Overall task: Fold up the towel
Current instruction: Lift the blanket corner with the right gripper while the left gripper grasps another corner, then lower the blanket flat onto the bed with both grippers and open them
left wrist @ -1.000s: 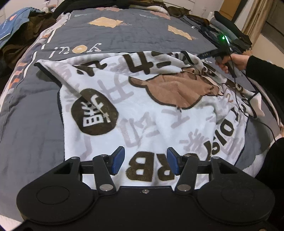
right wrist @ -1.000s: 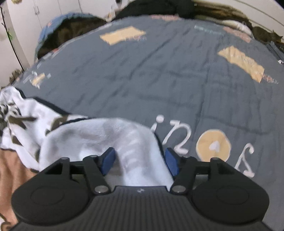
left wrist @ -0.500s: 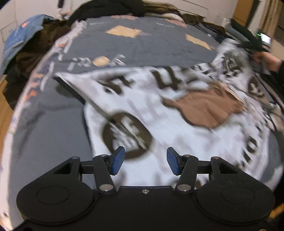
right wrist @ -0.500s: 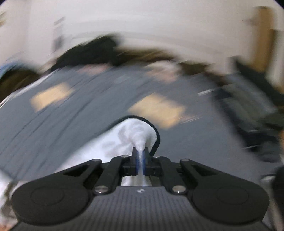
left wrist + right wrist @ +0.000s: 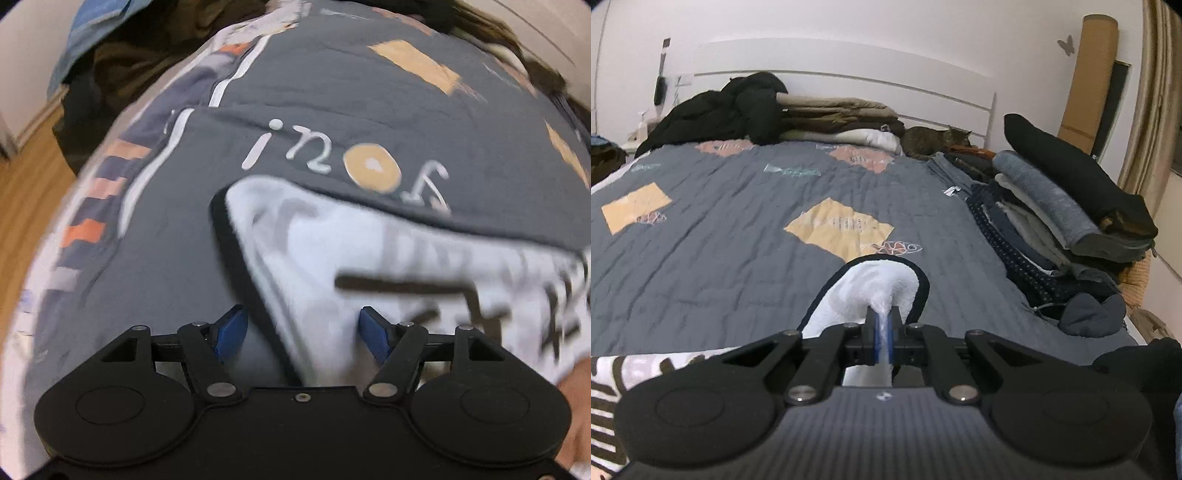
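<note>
Towel (image 5: 332, 266): white, printed with brown characters and bound in a dark edge, it lies on the grey quilt (image 5: 720, 240) of the bed. In the left wrist view we see one bound corner pointing toward the quilt's white lettering, with the dark edge running back between the blue pads of the left claw (image 5: 301, 332); those pads stand wide apart, one on each side of the edge, gripping nothing. In the right wrist view we see the right claw (image 5: 884, 332) pressed together on a pinch of towel (image 5: 875, 288), the cloth bulging above the pads as a rounded flap outlined by its dark binding. Ahead of this flap the quilt lies bare up to the head of the bed. Along the bed's right edge runs a stack of folded clothes (image 5: 1052, 214); at the head lie a dark jacket (image 5: 731, 107), folded blankets (image 5: 834, 114) and a cat (image 5: 934, 140).
</note>
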`<state>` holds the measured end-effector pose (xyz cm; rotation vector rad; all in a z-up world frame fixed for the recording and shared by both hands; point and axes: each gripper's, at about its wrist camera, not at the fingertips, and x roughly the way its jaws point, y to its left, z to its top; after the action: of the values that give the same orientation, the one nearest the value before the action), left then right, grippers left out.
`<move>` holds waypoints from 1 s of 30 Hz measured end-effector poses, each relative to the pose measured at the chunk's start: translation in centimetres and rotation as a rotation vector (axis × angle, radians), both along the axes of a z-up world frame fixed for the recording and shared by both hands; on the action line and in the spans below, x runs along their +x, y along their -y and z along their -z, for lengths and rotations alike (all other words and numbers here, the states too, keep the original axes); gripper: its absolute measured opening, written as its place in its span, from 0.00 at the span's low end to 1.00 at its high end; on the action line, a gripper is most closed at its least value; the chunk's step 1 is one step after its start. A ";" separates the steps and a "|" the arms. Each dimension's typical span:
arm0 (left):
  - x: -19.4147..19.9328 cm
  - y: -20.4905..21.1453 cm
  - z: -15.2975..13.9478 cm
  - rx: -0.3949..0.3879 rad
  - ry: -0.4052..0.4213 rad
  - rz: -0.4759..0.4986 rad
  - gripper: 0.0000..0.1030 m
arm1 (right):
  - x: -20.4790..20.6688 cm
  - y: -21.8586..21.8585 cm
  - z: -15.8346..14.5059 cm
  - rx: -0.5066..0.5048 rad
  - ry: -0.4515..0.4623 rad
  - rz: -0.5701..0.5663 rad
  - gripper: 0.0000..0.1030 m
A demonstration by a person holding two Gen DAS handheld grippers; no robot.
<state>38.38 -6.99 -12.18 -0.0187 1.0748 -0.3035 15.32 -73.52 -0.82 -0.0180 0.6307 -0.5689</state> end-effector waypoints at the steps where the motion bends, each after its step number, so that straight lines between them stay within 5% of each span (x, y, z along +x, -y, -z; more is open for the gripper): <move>1: 0.9 0.4 0.5 0.008 -0.007 -0.010 0.38 | 0.4 0.0 0.0 -0.004 -0.003 0.000 0.04; 2: 1.2 1.0 0.7 0.031 -0.003 0.000 0.11 | 0.8 0.0 0.1 -0.007 -0.006 0.001 0.04; 7: 2.1 2.1 -0.9 0.051 0.099 0.017 0.09 | 1.9 1.0 0.0 -0.013 0.029 0.045 0.04; 17: 7.5 4.2 -10.2 0.035 0.413 -0.031 0.09 | 4.2 3.4 -3.1 -0.055 0.209 0.140 0.04; 21: 10.5 7.0 -10.4 0.040 0.445 -0.034 0.09 | 5.8 4.7 -3.8 -0.066 0.263 0.204 0.04; 24: 11.8 8.9 -8.0 0.084 0.365 -0.038 0.16 | 7.6 5.7 -1.9 -0.025 0.203 0.233 0.06; 25: 11.4 9.3 -7.1 0.115 0.353 -0.026 0.29 | 7.9 5.6 -0.9 -0.024 0.182 0.237 0.06; 26: 11.1 9.7 -6.2 0.146 0.341 -0.015 0.52 | 8.1 5.6 0.0 -0.022 0.158 0.239 0.09; 28: 9.6 9.5 -5.3 0.168 0.334 0.019 0.62 | 8.3 5.2 1.5 -0.007 0.082 0.230 0.24; 29: 8.7 9.3 -5.1 0.170 0.334 0.039 0.62 | 8.0 5.0 1.9 0.004 0.055 0.218 0.43; 30: 7.6 8.9 -5.0 0.169 0.332 0.053 0.62 | 7.4 4.8 2.1 0.015 0.050 0.191 0.51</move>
<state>46.03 -15.87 -7.16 0.2050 0.7682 -0.2522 22.68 -78.31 -2.90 0.0713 0.5912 -0.7470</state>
